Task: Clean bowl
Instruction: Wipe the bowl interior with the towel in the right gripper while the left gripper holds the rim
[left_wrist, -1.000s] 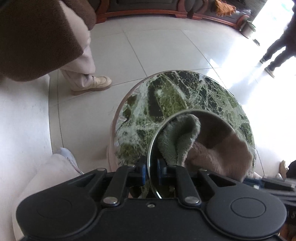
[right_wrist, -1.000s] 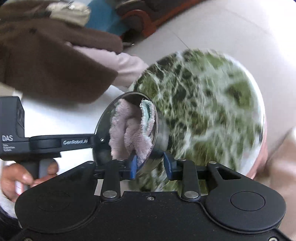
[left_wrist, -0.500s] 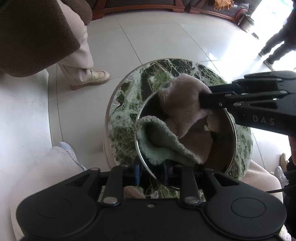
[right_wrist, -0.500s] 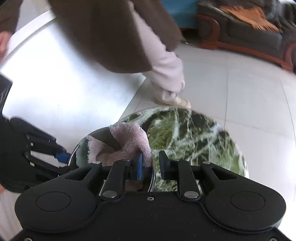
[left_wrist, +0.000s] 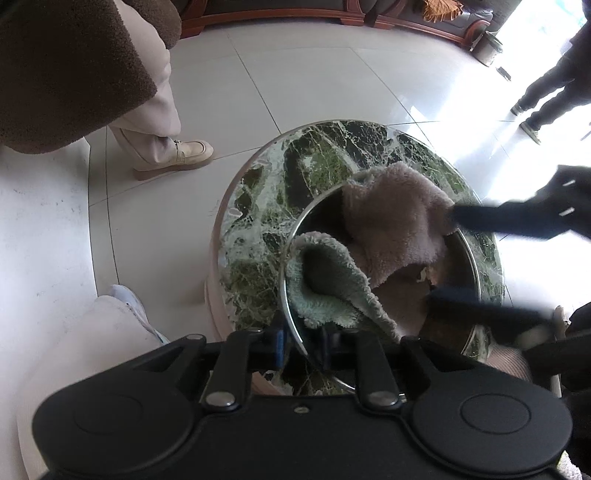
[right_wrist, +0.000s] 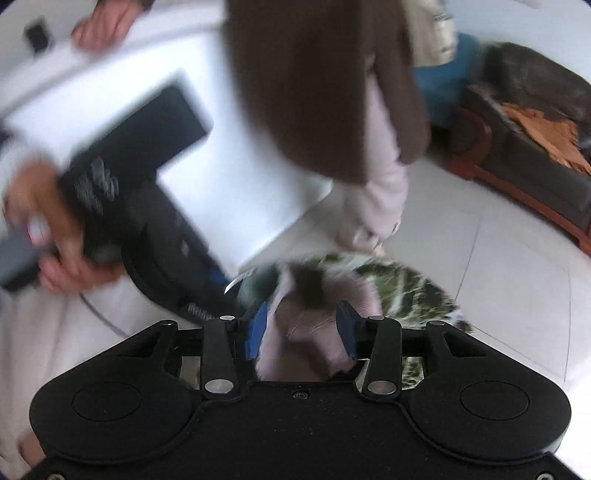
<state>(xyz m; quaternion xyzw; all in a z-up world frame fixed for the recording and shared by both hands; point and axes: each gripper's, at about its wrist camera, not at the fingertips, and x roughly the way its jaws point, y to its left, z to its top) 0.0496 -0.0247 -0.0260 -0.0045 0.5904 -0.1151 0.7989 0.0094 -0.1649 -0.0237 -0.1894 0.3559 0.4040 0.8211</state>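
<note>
Left tongs (left_wrist: 301, 341) pinch the bowl's (left_wrist: 476, 266) rim, closing, while right tongs (right_wrist: 301, 328) open around the cloth (right_wrist: 314, 332), which may drop if released over the bench (left_wrist: 258, 221).

The left gripper (left_wrist: 301, 345) points steeply down, jaws closing on a thin rim; the right gripper's (right_wrist: 301, 328) jaws are opening around cloth.
</note>
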